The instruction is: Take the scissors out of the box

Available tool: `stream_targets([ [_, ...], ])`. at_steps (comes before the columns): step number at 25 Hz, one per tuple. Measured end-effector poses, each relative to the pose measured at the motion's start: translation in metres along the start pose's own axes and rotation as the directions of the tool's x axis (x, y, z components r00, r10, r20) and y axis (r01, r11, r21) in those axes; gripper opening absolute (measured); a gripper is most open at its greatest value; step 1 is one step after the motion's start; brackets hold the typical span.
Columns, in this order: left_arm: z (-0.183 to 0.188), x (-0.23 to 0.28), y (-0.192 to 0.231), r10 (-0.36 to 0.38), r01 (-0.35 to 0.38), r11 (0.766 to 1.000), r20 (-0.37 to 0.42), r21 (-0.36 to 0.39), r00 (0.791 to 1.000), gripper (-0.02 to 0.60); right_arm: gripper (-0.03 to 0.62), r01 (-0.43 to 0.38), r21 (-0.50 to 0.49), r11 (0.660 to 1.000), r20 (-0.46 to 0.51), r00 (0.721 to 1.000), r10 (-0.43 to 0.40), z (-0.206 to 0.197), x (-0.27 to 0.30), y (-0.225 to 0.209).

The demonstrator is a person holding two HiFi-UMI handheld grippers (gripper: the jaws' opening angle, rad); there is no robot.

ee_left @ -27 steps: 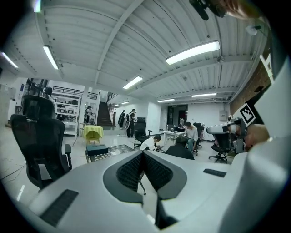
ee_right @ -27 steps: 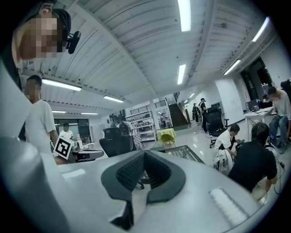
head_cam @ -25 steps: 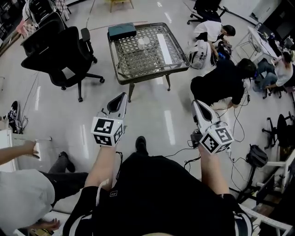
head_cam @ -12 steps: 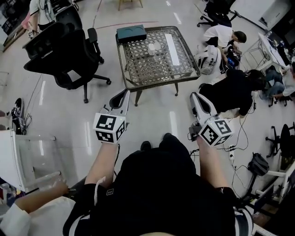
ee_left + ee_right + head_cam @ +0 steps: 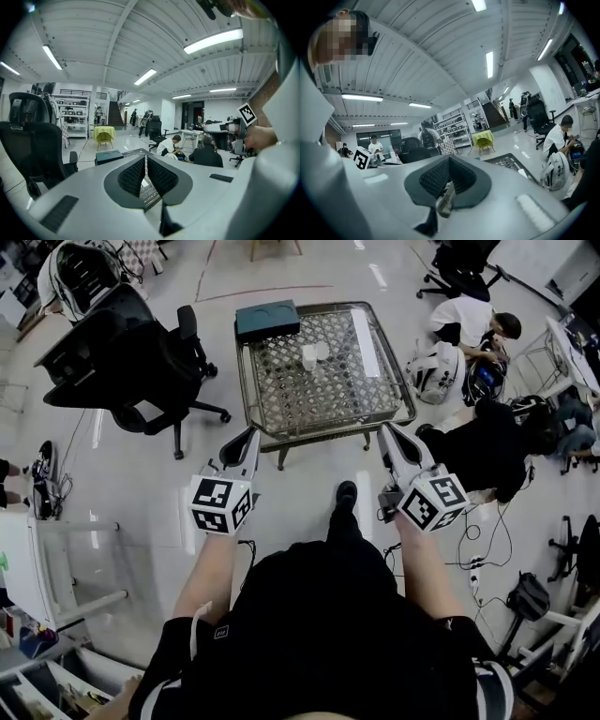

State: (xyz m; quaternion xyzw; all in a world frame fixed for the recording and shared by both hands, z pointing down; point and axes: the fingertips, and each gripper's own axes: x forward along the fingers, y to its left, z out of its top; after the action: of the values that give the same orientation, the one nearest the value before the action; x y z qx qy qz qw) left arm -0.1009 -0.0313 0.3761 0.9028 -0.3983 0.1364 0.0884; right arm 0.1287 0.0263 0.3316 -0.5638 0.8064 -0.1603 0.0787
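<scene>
A dark teal box (image 5: 267,320) sits shut at the far left corner of a lattice-topped table (image 5: 375,413). The left gripper view shows this box (image 5: 108,156) just beyond the jaws. No scissors are visible. My left gripper (image 5: 251,433) and right gripper (image 5: 385,427) are held over the floor, short of the table's near edge, both pointing at it. In the left gripper view the left gripper (image 5: 146,157) has its pads together with nothing between them. The right gripper (image 5: 449,160) also has its jaws together and holds nothing.
A small white cup (image 5: 309,356) and a long white strip (image 5: 365,331) lie on the table. A black office chair (image 5: 122,362) stands at its left. People (image 5: 487,442) sit on the floor at the right beside a backpack (image 5: 433,371) and cables (image 5: 487,521). A white rack (image 5: 42,559) is at the left.
The table has come nearer and lower in the head view as both grippers travel towards it. The person at the lower left has dropped out of view. Both grippers stay shut.
</scene>
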Motion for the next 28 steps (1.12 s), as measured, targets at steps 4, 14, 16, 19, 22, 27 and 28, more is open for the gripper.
stream_targets([
  [4,0.013,0.057,0.002,0.040,-0.041,0.999,-0.031,-0.007,0.999,0.002,0.011,-0.030,0.006,1.000,-0.017,0.999,0.030,0.013,0.032,-0.056],
  [14,0.049,0.167,0.000,0.144,-0.147,0.989,-0.086,-0.027,0.986,0.012,0.011,-0.126,0.031,0.992,-0.093,0.987,0.129,0.042,0.097,-0.171],
  [16,0.052,0.177,0.002,0.166,-0.169,0.985,-0.092,-0.030,0.982,0.015,0.011,-0.151,0.034,0.988,-0.109,0.982,0.154,0.042,0.109,-0.180],
  [19,0.055,0.188,0.005,0.182,-0.186,0.982,-0.097,-0.034,0.979,0.020,0.011,-0.169,0.049,0.984,-0.126,0.977,0.174,0.040,0.125,-0.190],
  [22,0.052,0.197,0.012,0.186,-0.191,0.981,-0.106,-0.039,0.977,0.028,0.011,-0.178,0.067,0.982,-0.143,0.972,0.186,0.033,0.141,-0.192],
  [27,0.044,0.208,0.032,0.176,-0.183,0.981,-0.102,-0.067,0.979,0.054,0.011,-0.199,0.057,0.978,-0.190,0.960,0.207,0.025,0.173,-0.182],
  [28,0.042,0.211,0.037,0.169,-0.177,0.982,-0.100,-0.071,0.981,0.066,0.011,-0.199,0.052,0.979,-0.197,0.959,0.206,0.025,0.181,-0.180],
])
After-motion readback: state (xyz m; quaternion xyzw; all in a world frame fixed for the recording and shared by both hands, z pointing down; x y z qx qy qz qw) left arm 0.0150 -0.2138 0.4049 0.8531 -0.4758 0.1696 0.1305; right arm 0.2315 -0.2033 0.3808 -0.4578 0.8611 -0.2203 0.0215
